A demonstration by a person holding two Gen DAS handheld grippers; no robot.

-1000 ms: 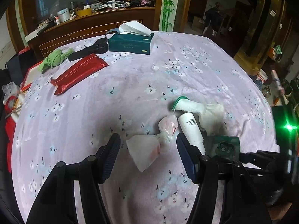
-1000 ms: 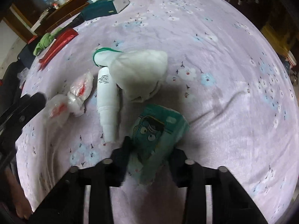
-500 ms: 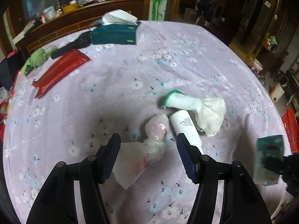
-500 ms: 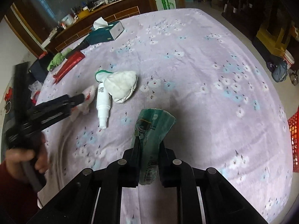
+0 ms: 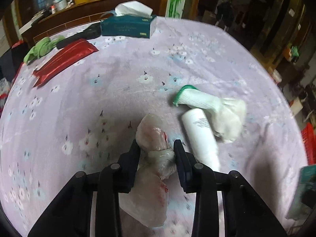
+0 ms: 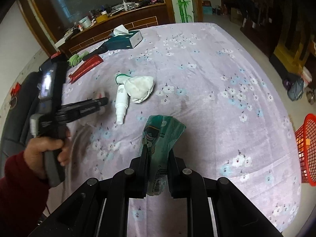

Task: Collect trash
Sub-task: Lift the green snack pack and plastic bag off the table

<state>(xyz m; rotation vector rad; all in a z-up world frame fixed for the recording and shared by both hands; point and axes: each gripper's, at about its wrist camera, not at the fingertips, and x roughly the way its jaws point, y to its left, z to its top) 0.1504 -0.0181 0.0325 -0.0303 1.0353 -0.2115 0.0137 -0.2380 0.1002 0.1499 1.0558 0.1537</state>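
Crumpled plastic bag (image 5: 156, 138): near centre of the purple cloth (image 5: 118, 90), left of the white bottle (image 5: 199, 134). Light, soft, slippery film; best pinched at its twisted waist. Left gripper (image 5: 157, 148), wide a second ago, now narrows around that waist. Right gripper (image 6: 157, 154) grips the green wrapper (image 6: 162, 130), now lifted clear.

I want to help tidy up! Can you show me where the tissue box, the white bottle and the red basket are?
tissue box (image 5: 126, 27): left wrist view, its teal front side.
white bottle (image 5: 199, 132): left wrist view, middle of its body.
red basket (image 6: 306, 148): right wrist view, its mesh wall.
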